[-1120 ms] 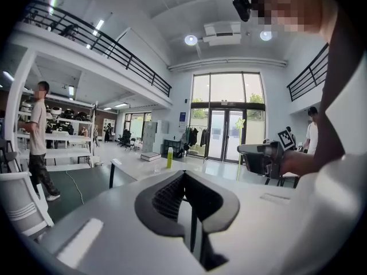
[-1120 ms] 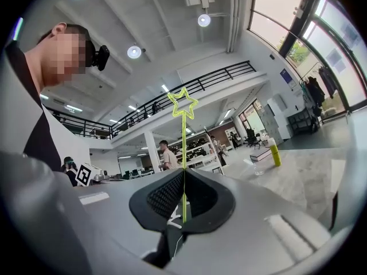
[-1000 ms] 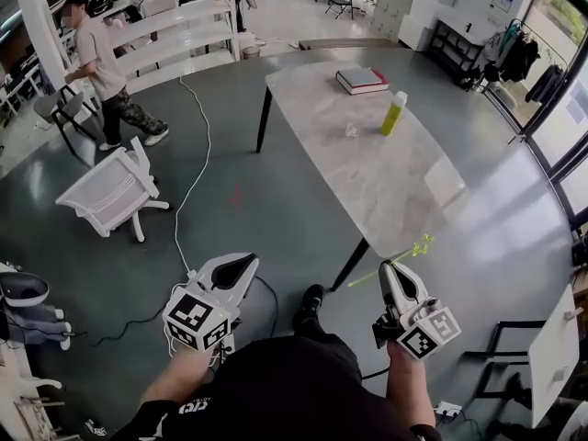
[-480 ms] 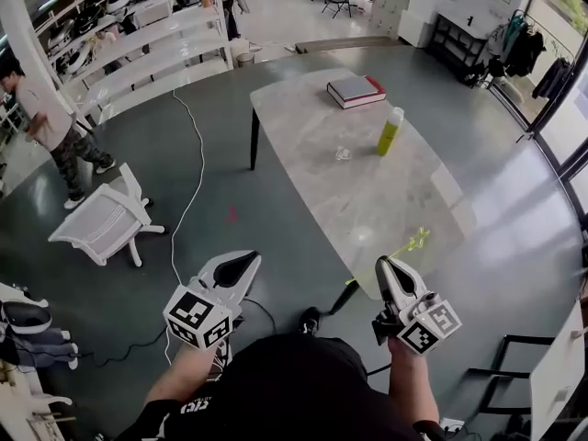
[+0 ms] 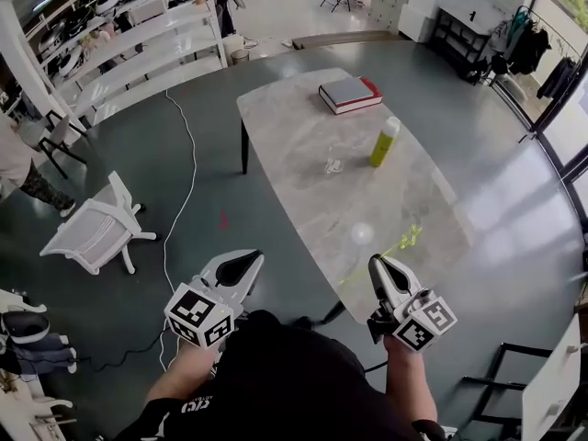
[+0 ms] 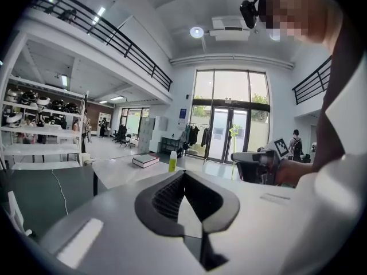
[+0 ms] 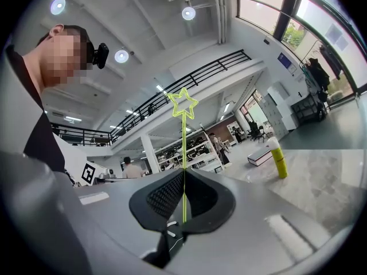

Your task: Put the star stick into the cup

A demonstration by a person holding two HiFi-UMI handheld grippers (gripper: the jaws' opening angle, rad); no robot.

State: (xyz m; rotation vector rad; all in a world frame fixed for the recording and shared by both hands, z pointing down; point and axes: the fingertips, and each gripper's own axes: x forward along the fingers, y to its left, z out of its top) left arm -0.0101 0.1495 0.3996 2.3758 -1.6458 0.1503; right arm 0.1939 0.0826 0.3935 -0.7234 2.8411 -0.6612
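My right gripper (image 5: 377, 263) is shut on a thin yellow-green star stick (image 5: 402, 243), held low by the near end of the marble table (image 5: 303, 136). In the right gripper view the stick (image 7: 184, 153) stands up from between the jaws, its star outline at the top. A small clear object (image 5: 333, 165), possibly the cup, sits mid-table, well ahead of both grippers. My left gripper (image 5: 244, 262) hangs over the floor left of the table, shut with nothing in it. Its own view shows the jaw tips (image 6: 183, 173) meeting.
A yellow bottle (image 5: 384, 142) stands right of the clear object, and a red-edged book (image 5: 349, 93) lies at the far end. A white chair (image 5: 92, 232) lies tipped over on the floor at left, beside a white cable (image 5: 179, 177). Shelving (image 5: 138, 35) lines the back.
The table has come closer and now reaches between the grippers' tips. Both grippers keep their pose, and the stick stays gripped. The person at the left has almost left the view.
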